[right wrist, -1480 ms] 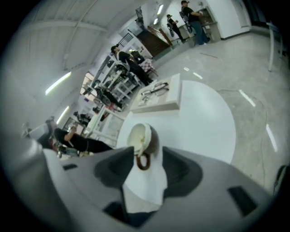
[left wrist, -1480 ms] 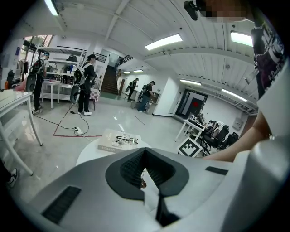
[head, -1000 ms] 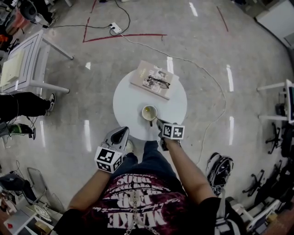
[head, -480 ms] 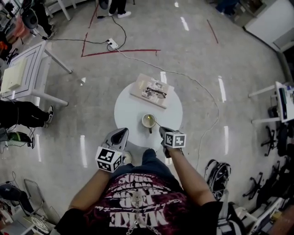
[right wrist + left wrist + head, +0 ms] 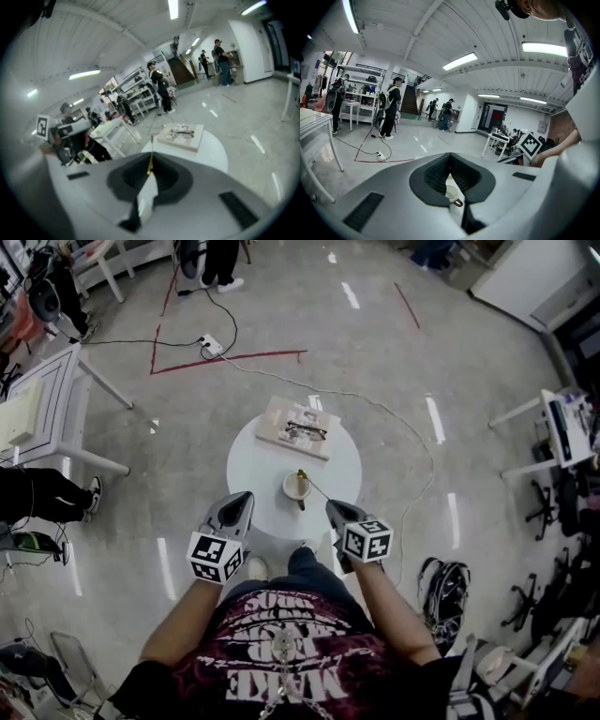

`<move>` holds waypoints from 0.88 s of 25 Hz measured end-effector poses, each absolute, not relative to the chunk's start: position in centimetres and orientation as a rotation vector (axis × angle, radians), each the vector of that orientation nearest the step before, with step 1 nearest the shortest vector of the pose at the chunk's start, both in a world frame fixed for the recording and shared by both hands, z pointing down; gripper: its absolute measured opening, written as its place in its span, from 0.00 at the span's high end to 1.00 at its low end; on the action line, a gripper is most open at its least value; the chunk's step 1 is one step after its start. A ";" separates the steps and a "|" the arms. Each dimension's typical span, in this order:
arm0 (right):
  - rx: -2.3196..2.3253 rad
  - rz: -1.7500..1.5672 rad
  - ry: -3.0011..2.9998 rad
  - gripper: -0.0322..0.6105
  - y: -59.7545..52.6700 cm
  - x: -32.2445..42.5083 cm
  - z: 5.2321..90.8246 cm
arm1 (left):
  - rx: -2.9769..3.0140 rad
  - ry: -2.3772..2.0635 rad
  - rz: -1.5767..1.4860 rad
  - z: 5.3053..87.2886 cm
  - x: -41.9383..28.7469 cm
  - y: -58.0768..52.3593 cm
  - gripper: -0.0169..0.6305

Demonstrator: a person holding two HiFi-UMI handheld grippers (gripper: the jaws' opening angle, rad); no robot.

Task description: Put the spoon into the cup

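Head view shows the round white counter (image 5: 253,474) just ahead of my knees. A pale flat book (image 5: 279,418) lies on its far side with a pair of dark-framed glasses (image 5: 306,430) on top. Nearer me stands the small cream cup (image 5: 296,487), upright, with its dark handle turned toward me.

My right hand-held gripper (image 5: 335,511) is pinched tight on the handle end of the thin gold-coloured metal spoon (image 5: 315,487). The spoon slants away from the jaws toward the cup. Its far end sits at or just over the cup's far rim in this view, and I cannot tell whether it is inside the cup or above it. In the right gripper view the spoon sticks out between the closed jaws and the cup is hidden below them.

My left hand-held gripper (image 5: 242,501) hangs at the counter's near left edge, jaws together on nothing.

As I judge it, the pick-up is done and the spoon is lined up with the cup. What is left is to lower it in and let go.
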State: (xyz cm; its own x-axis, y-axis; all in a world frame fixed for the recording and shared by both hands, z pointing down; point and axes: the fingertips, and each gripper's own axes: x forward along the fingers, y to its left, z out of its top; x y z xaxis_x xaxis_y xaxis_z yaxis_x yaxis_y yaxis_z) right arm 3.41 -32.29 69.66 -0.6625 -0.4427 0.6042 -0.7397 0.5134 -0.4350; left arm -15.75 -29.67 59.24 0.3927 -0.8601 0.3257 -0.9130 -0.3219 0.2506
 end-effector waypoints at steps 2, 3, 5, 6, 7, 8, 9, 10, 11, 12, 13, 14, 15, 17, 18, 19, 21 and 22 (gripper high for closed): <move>0.993 0.949 -2.385 0.89 -31.9 3.1 67.5 | 2.286 -1.522 0.176 58.7 -15.9 -29.9 0.93; 1.002 0.938 -2.409 0.89 -31.8 3.1 66.5 | 2.296 -1.518 0.170 58.4 -16.0 -30.0 0.93; 1.021 0.915 -2.456 0.89 -31.4 3.2 64.5 | 2.317 -1.508 0.154 57.6 -15.7 -30.2 0.93; 1.032 0.908 -2.479 0.89 -31.3 3.4 63.5 | 2.329 -1.501 0.146 57.2 -15.6 -30.2 0.93; 1.043 0.906 -2.503 0.89 -31.1 3.5 62.4 | 2.340 -1.494 0.139 56.9 -15.4 -30.3 0.93; 1.054 0.908 -2.527 0.89 -31.0 3.7 61.4 | 2.352 -1.485 0.132 56.5 -15.2 -30.4 0.93; 1.064 0.909 -2.550 0.89 -30.8 3.8 60.3 | 2.364 -1.477 0.126 56.0 -15.0 -30.5 0.93; 1.074 0.909 -2.572 0.89 -30.6 3.9 59.3 | 2.376 -1.468 0.119 55.6 -14.7 -30.6 0.93; 1.085 0.909 -2.592 0.89 -30.4 4.1 58.3 | 2.390 -1.458 0.112 55.1 -14.5 -30.6 0.93; 1.096 0.911 -2.612 0.89 -30.2 4.2 57.3 | 2.405 -1.449 0.106 54.7 -14.2 -30.7 0.93; 1.105 0.917 -2.633 0.89 -30.0 4.4 56.3 | 2.418 -1.440 0.099 54.3 -13.9 -30.7 0.93; 1.112 0.927 -2.656 0.89 -29.8 4.5 55.5 | 2.429 -1.431 0.093 53.9 -13.6 -30.7 0.93; 1.116 0.939 -2.679 0.89 -29.6 4.6 54.6 | 2.438 -1.423 0.087 53.7 -13.4 -30.6 0.93; 1.119 0.958 -2.709 0.89 -29.3 4.7 53.2 | 2.448 -1.409 0.079 53.4 -13.0 -30.6 0.93; 1.120 0.962 -2.718 0.89 -29.3 4.9 52.7 | 2.450 -1.403 0.077 53.3 -12.9 -30.6 0.93; 1.121 0.962 -2.726 0.89 -29.2 5.0 52.3 | 2.449 -1.399 0.076 53.4 -12.8 -30.6 0.93; 1.124 0.949 -2.742 0.89 -29.2 5.3 51.6 | 2.443 -1.391 0.074 53.5 -12.7 -30.5 0.93; 1.125 0.942 -2.747 0.89 -29.2 5.4 51.5 | 2.441 -1.389 0.074 53.6 -12.7 -30.4 0.93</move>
